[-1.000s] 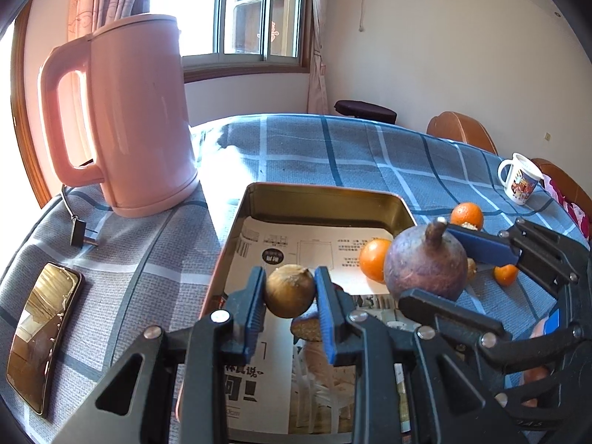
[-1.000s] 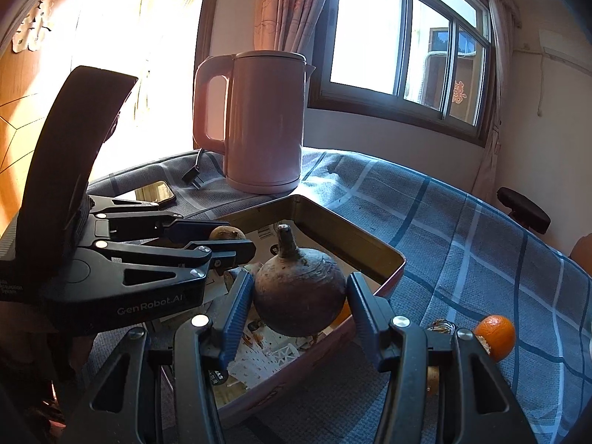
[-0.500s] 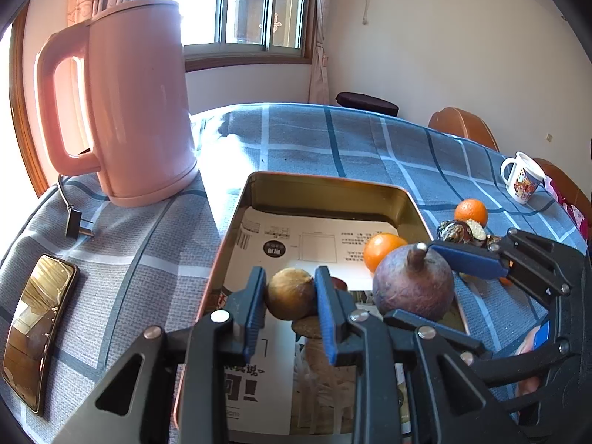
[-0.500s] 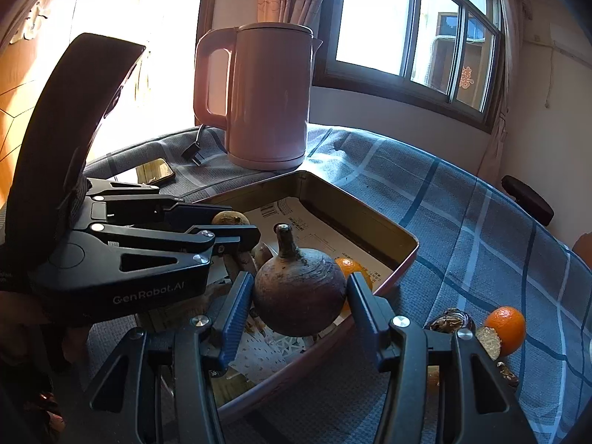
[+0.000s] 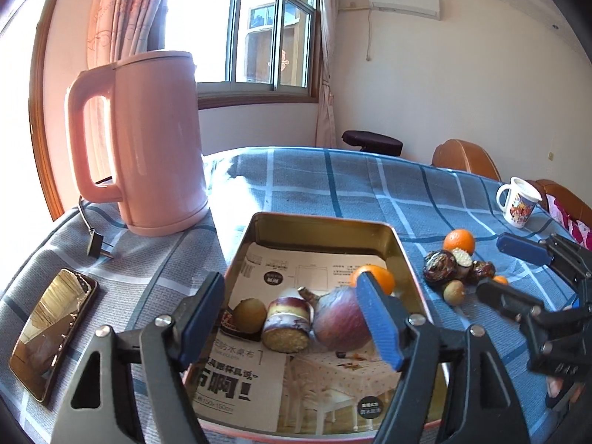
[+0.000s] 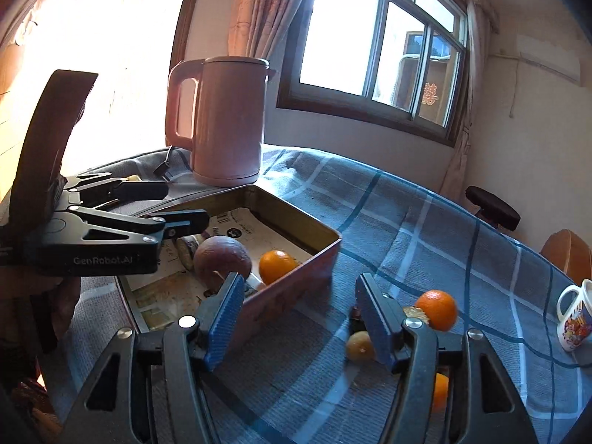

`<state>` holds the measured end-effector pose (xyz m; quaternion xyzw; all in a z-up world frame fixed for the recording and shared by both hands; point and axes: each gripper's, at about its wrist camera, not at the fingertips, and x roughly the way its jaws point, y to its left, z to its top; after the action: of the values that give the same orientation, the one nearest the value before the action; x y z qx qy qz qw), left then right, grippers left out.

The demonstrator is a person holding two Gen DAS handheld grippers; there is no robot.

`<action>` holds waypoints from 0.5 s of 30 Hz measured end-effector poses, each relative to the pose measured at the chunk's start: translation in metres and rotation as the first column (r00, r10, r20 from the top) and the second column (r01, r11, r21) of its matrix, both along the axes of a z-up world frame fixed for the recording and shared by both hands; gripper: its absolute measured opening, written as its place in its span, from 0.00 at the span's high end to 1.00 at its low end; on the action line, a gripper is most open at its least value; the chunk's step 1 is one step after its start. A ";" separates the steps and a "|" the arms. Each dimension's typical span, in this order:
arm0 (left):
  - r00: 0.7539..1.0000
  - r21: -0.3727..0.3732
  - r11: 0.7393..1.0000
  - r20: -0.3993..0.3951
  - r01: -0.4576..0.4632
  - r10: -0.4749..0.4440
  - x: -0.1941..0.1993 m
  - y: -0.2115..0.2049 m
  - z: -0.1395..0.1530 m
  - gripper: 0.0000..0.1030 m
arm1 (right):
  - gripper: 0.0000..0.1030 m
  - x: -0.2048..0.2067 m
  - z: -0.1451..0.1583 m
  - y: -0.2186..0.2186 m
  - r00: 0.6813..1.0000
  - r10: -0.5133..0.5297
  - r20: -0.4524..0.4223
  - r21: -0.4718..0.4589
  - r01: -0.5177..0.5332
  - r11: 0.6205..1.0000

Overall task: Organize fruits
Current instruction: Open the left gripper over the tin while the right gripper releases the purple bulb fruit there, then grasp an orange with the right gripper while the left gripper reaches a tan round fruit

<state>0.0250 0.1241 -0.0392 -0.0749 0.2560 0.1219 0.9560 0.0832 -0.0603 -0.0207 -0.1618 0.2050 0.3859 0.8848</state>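
A bench covered in a blue checked cloth (image 5: 333,181) holds a shallow metal tin (image 5: 322,222) lined with printed paper.

From the left wrist camera, the left claw (image 5: 292,318) hangs over the near end of the tin. Its blue jaws have just been opening and now stand wide apart, pressing on nothing. Between them, resting on the paper, lie a small brown fruit (image 5: 251,310), a cut purple-skinned chunk (image 5: 286,323) with a yellow face, and a large round purple fruit (image 5: 342,318). An orange (image 5: 373,277) sits in the tin at about one o'clock from the purple fruit, partly hidden by the right-hand jaw.

At three o'clock from the tin, on the cloth, a second orange (image 5: 458,241) lies beside a cluster of dark fruits (image 5: 440,264) and a small pale fruit (image 5: 454,291). A pink kettle (image 5: 148,140) stands at ten o'clock from the tin, a phone (image 5: 51,329) at eight o'clock, and a mug (image 5: 520,203) far off at two o'clock.

From the right wrist camera, the right claw (image 6: 299,320) hovers just outside the tin's near corner. Its jaws have also just been opening and hold nothing; only cloth shows between them.
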 end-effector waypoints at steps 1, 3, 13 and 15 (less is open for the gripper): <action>1.000 -0.005 1.000 0.002 0.011 -0.011 0.001 -0.005 0.000 0.26 | 0.38 0.006 0.002 -0.015 0.999 -0.035 -0.013 0.015 0.035 0.999; 0.999 -0.001 0.999 0.009 0.039 -0.039 0.004 -0.020 0.001 0.26 | 0.37 0.019 0.004 -0.043 0.992 -0.119 -0.040 0.031 0.120 0.992; 0.979 0.044 0.978 -0.006 0.205 -0.205 0.024 -0.097 0.002 0.26 | 0.37 0.049 -0.017 -0.080 0.956 -0.233 -0.177 0.021 0.240 0.971; 0.974 0.055 0.972 -0.017 0.227 -0.227 0.028 -0.107 0.001 0.26 | 0.37 0.052 -0.022 -0.075 0.953 -0.219 -0.210 -0.010 0.222 0.975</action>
<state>0.0528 0.0170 -0.0383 -0.0175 0.2643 0.0194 0.9641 0.1356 -0.1349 -0.0423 -0.0901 0.3115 0.3010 0.8968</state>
